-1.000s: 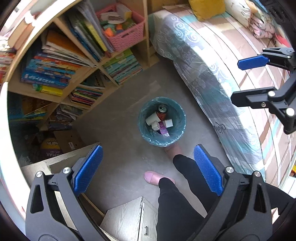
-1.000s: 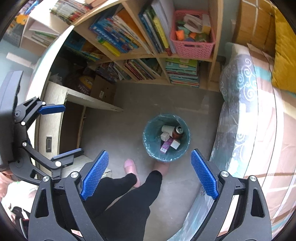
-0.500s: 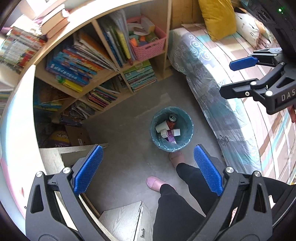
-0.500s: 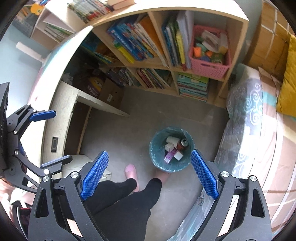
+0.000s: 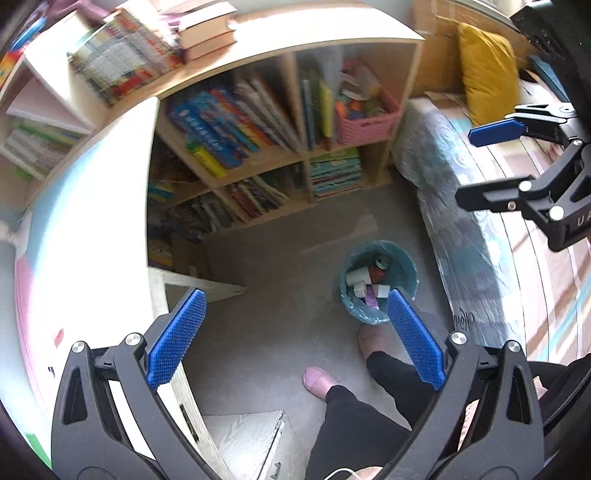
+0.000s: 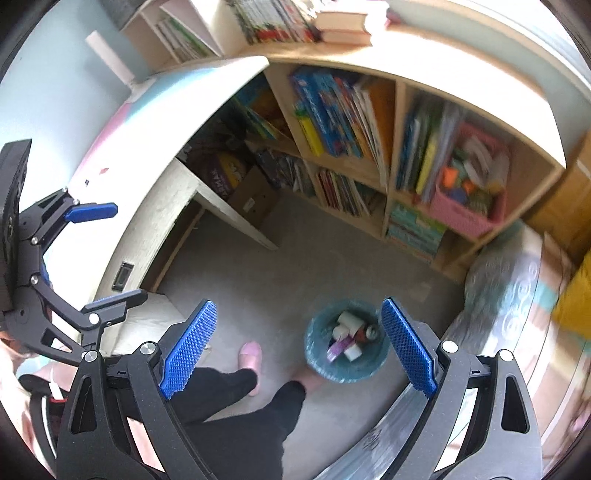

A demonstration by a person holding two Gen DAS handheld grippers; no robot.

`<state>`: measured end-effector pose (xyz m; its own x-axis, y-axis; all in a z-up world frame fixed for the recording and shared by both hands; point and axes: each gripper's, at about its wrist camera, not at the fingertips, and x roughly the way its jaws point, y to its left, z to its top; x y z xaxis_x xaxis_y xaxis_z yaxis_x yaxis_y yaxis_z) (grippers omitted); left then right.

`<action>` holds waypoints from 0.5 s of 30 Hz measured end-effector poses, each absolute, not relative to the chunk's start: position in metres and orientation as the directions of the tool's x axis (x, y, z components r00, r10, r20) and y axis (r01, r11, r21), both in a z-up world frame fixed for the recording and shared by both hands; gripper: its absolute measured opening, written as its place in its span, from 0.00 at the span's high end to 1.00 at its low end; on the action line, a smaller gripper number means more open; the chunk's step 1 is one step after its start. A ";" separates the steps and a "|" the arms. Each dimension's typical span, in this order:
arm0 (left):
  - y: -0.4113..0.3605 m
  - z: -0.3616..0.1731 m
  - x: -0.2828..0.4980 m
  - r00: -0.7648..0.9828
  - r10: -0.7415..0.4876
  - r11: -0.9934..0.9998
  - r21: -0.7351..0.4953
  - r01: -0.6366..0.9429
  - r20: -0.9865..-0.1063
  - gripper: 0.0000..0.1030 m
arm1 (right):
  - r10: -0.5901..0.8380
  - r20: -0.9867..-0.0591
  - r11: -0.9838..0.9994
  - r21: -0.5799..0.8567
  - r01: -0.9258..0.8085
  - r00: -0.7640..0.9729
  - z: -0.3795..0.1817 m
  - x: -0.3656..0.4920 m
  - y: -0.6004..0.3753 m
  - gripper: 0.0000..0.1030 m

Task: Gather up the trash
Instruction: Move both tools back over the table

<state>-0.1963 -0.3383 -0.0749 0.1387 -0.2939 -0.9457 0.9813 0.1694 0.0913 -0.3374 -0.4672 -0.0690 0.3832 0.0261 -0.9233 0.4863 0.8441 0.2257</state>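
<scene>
**Both tongs wide apart, nothing held, high over trash bin**

Left tongs (image 5: 291,336) & right tongs (image 6: 295,345): blue pads spread wide, nothing between them. Both look down at the floor (image 5: 280,280).

Trash bin (image 5: 400,258), teal liner, stands on the floor btwn bookshelf (image 5: 280,162) and bed (image 5: 472,236), just ahead of the person's pink slippers (image 5: 317,380). Trash (image 5: 364,282) inside: white roll, red can, small white boxes, purple packet.

Left wrist view only: right tongs seen from the side at far right, over the bed; yellow pillow (image 5: 484,70) in full. Right wrist view only: left tongs at far left (image 6: 98,254) over the pale desk (image 6: 155,147); cardboard box (image 6: 255,199) and a yellow-labelled box under the desk. Pink basket (image 6: 461,214) shows in both, blurred.

Vs 1 s ago: bin looks smaller and sits lower in both views; more of the shelf top w/ stacked books (image 5: 203,29) now in frame, so both cams have risen/tilted up. Pads' spread unchanged. Bin contents same.
</scene>
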 end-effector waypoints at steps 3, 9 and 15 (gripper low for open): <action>-0.328 -0.071 -0.182 0.152 -0.300 0.236 0.082 0.968 -0.942 0.07 | 0.041 -0.919 0.867 0.228 0.444 0.393 -0.062 -0.319 -0.467 0.12; -0.301 -0.068 -0.157 0.222 -0.288 0.385 0.100 0.918 -0.931 0.07 | 0.077 -0.914 0.921 0.218 0.323 0.399 -0.052 -0.281 -0.451 0.12; -0.262 -0.065 -0.130 0.272 -0.257 0.516 0.107 0.850 -0.927 0.07 | 0.117 -0.902 0.957 0.214 0.197 0.416 -0.041 -0.241 -0.427 0.12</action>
